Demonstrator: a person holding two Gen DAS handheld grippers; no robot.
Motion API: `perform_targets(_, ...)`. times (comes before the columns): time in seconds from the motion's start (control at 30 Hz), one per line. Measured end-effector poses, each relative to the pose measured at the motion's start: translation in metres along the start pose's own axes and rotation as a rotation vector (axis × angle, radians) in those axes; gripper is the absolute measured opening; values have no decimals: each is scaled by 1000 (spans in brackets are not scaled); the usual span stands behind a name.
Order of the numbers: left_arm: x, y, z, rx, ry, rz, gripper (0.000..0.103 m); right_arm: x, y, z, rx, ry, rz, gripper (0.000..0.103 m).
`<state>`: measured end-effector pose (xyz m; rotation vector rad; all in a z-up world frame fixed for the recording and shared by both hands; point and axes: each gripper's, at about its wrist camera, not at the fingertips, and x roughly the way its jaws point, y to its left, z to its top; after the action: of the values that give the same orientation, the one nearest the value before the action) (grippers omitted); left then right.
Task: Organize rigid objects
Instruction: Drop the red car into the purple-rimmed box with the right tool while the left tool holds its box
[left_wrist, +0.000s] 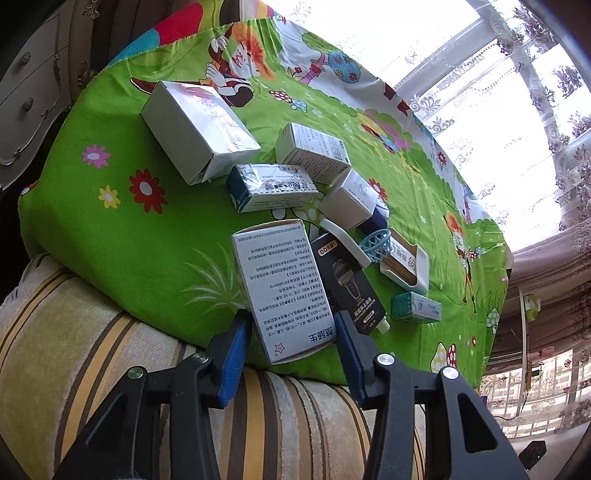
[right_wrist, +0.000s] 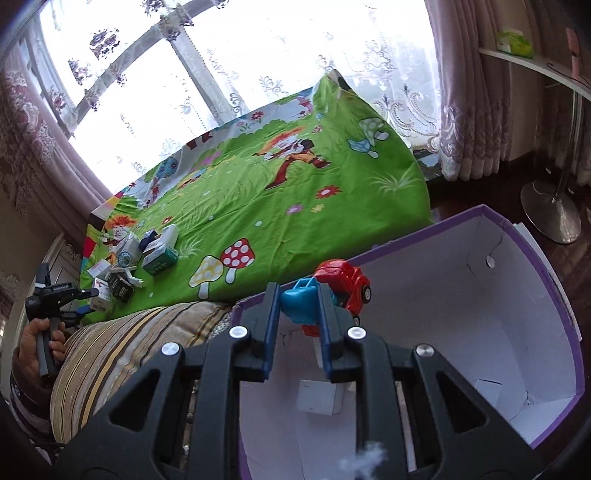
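right gripper (right_wrist: 298, 308) is clamped on a red and blue toy truck (right_wrist: 341, 286) at mid frame, above the open purple box (right_wrist: 546, 280) at the lower right. inside that box lies one small white carton (right_wrist: 319, 397), below the pads. left gripper (left_wrist: 293, 325) grips the near end of a white printed box (left_wrist: 277, 280) at lower centre on the green sheet (left_wrist: 129, 251).

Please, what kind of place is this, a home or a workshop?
Most likely a home, perhaps a bedroom or living room: lace curtains hang at a big window, a cartoon-print green sheet covers the surface, and a striped cushion lies beside it.
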<state>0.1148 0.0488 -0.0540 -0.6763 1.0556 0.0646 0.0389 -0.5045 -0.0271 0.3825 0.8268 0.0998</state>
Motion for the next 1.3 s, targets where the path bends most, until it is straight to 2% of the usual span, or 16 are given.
perform_targets(0.37, -12, -7, -14, 18, -4, -44, 47, 41, -46, -2, 144, 95, -54, 23)
perform_targets(0.57, -13, -8, -16, 22, -4, -51, 47, 65, -58, -4, 166, 177, -72, 24)
perform_targets(0.67, -14, -10, -17, 30, -10, -57, 47, 73, -64, -8, 179, 219, -114, 24)
perform_targets(0.9, -22, -23, -25, 59, -21, -88, 47, 59, -74, -17, 205, 210, -141, 34)
perform_targets(1.03, -34, -42, -33, 104, -36, -120, 47, 45, -74, -20, 218, 181, -156, 45)
perform_targets(1.3, -39, -96, -61, 234, 5, -207, 47, 37, -80, -22, 232, 180, -193, 50)
